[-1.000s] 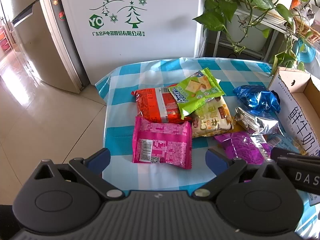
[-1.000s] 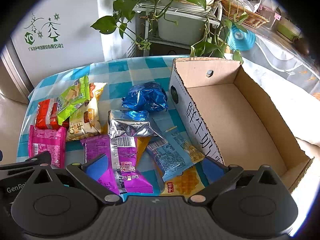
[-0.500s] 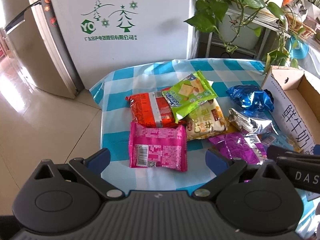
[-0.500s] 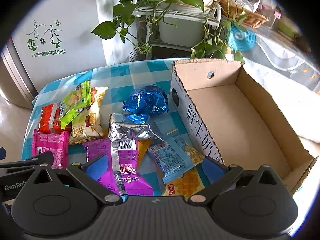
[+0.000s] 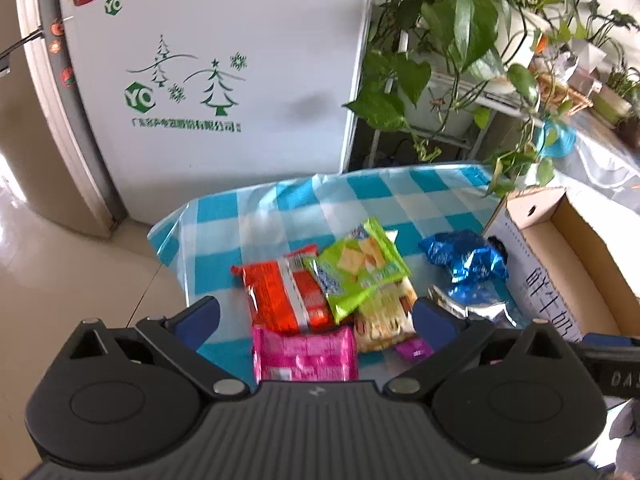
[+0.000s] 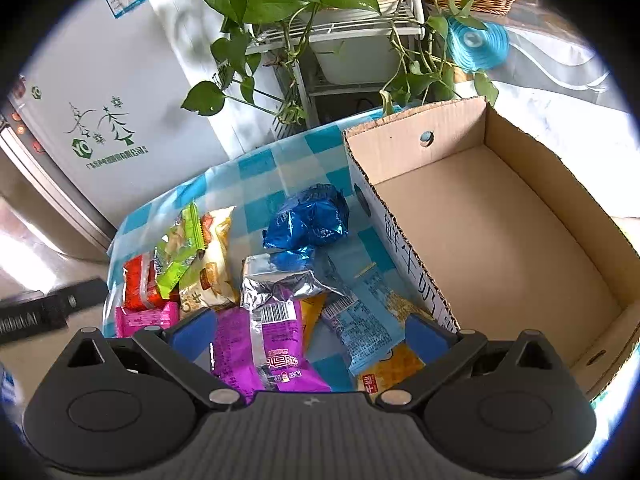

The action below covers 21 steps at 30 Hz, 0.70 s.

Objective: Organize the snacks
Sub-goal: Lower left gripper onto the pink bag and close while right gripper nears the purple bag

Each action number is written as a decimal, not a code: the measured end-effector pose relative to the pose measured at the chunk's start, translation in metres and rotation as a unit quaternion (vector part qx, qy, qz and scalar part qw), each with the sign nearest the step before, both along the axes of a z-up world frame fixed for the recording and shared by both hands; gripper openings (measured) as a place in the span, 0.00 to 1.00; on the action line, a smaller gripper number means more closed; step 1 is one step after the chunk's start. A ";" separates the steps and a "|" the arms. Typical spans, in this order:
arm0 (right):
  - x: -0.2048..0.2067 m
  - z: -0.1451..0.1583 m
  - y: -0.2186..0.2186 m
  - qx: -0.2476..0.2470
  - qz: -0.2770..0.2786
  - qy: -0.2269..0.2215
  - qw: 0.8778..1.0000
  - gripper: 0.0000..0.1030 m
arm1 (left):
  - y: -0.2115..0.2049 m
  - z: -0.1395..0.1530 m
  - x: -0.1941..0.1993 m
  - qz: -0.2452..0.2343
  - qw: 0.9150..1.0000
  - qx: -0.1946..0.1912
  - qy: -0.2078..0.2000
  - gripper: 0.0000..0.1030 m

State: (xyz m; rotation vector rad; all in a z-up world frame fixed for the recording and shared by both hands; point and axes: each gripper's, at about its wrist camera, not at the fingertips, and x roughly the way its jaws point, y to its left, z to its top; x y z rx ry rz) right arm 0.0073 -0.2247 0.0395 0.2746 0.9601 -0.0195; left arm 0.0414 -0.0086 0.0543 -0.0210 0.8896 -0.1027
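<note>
- Left gripper (image 5: 314,314) spread wide, holding nothing, hovering above the near edge of the blue-and-white checked tablecloth (image 5: 360,196).
- Right gripper (image 6: 308,330) likewise released and empty, poised over the right part of the pile.
- Loose heap of snack packets on the cloth: flat pink foil packet (image 5: 304,354) nearest the left tool; glossy orange-red wrapper (image 5: 280,298) just behind it; lime-green cracker bag (image 5: 356,266) lying across the orange-red one and a pale yellow biscuit pack (image 5: 384,312).
- Further right: crumpled blue foil bag (image 6: 308,222), silver pouch (image 6: 280,280), purple barcode-labelled packet (image 6: 264,344), pale blue flat sachet (image 6: 360,320), yellow packet (image 6: 390,368) underneath.
- Open brown cardboard box (image 6: 500,216) at the right, nothing visible inside; sorting apparently not yet begun.
- Risk of two packets lifting together: overlapping edges, especially green over orange-red and purple over silver.
- Risk of slipping from the pads: slick foil, thin flat shapes, little to pinch against the cloth.
- Risk of snagging or dragging the tablecloth with a low pinch, shifting the whole heap.
- Risk of the pink packet sliding off the near table edge if nudged.
- Risk of collision between tools, both working close together.
</note>
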 end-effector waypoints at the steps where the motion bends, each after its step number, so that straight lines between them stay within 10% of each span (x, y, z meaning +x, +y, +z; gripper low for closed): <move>1: 0.000 0.000 -0.001 0.002 0.003 0.000 1.000 1.00 | 0.004 0.000 0.004 0.000 1.000 0.001 0.001 0.99; 10: -0.004 0.000 -0.006 0.036 0.026 -0.004 0.999 1.00 | 0.030 -0.033 0.014 0.043 0.994 -0.071 0.068 0.99; 21: 0.000 -0.018 0.007 0.041 0.048 0.030 0.998 0.98 | 0.024 -0.071 0.026 0.030 0.991 -0.050 0.121 0.99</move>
